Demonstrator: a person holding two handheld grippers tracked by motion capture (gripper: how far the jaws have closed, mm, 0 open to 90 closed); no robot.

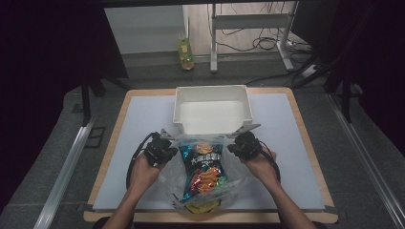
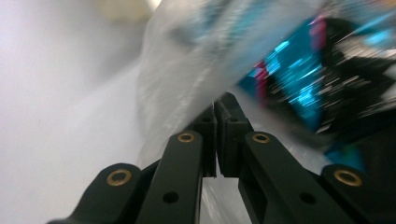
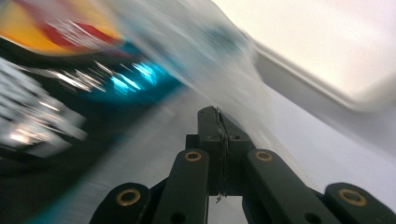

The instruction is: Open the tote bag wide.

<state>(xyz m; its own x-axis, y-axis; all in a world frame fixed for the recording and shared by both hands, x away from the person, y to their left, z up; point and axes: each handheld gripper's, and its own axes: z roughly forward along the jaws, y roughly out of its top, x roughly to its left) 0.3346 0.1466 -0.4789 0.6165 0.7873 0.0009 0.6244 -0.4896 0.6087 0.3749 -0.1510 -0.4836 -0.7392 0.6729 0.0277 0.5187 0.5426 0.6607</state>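
Note:
A clear plastic bag (image 1: 229, 183) lies at the table's front middle with a blue and orange snack packet (image 1: 204, 167) inside it. My left gripper (image 1: 168, 143) is shut on the bag's left upper edge, and my right gripper (image 1: 235, 145) is shut on its right upper edge. In the left gripper view the jaws (image 2: 217, 121) pinch the plastic film (image 2: 177, 79), with the shiny blue packet (image 2: 299, 79) just beyond. In the right gripper view the jaws (image 3: 217, 123) clamp a thin fold of film (image 3: 205, 60), and the packet (image 3: 84, 70) is blurred at the left.
A white rectangular bin (image 1: 212, 93) stands just behind the bag, its front wall close to both grippers. A pale mat (image 1: 296, 157) covers the wooden table (image 1: 107, 171). Black frames, a metal stand and cables sit on the floor beyond the table.

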